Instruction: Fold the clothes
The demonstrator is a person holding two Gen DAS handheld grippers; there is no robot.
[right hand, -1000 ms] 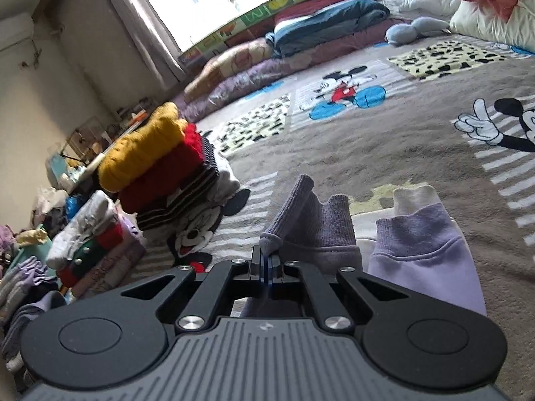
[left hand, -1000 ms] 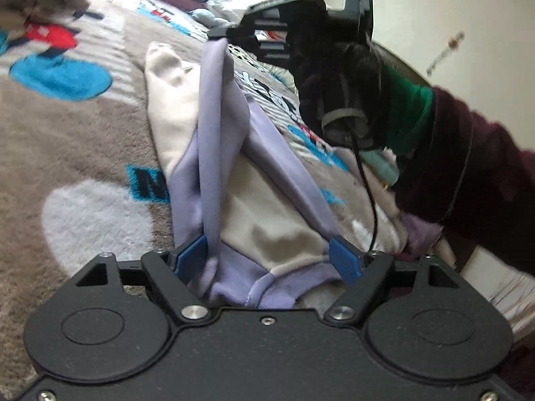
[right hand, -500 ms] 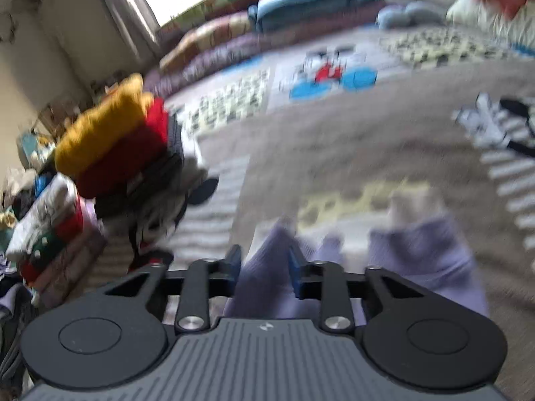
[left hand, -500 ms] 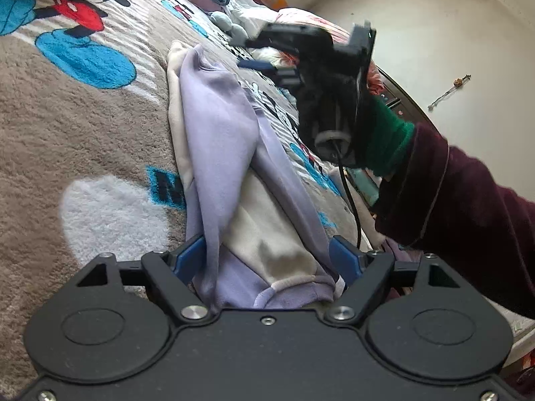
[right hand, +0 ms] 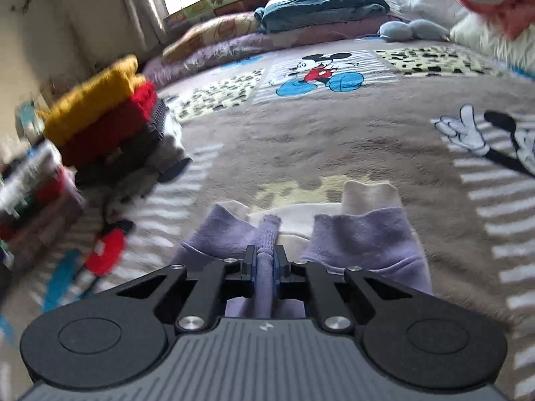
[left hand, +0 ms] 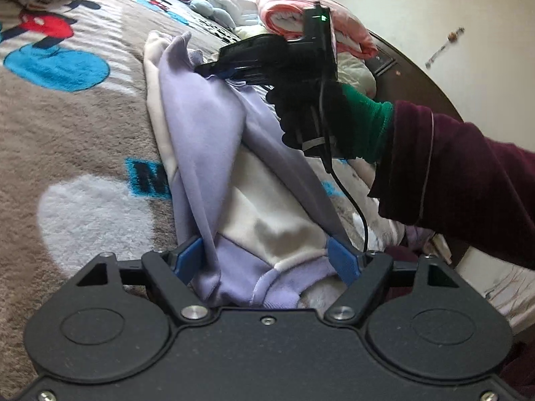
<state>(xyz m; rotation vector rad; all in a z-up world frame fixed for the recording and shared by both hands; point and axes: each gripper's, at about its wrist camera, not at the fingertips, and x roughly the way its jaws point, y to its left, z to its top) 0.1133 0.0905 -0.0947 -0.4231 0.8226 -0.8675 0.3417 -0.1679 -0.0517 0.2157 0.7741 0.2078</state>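
Note:
A lilac and cream sweatshirt (left hand: 214, 140) lies on the Mickey Mouse blanket (left hand: 67, 140). My left gripper (left hand: 267, 260) is open, its blue pads either side of the lilac hem, which lies loose between them. My right gripper (right hand: 265, 264) is nearly closed on a narrow fold of lilac fabric (right hand: 267, 234). The lilac cuffs (right hand: 361, 234) and cream cloth lie just ahead of it. In the left wrist view the right gripper (left hand: 214, 68) pinches the sweatshirt's far end, held by a black-gloved hand.
A stack of folded clothes, yellow and red on top (right hand: 100, 117), stands at the left. Pillows and folded bedding (right hand: 317, 6) line the far edge. A pink bundle (left hand: 314, 23) and a dark headboard (left hand: 418, 77) are at the right.
The right gripper opened briefly, came down lower and closed again on a fold of lilac fabric. The left gripper stays open around the hem.

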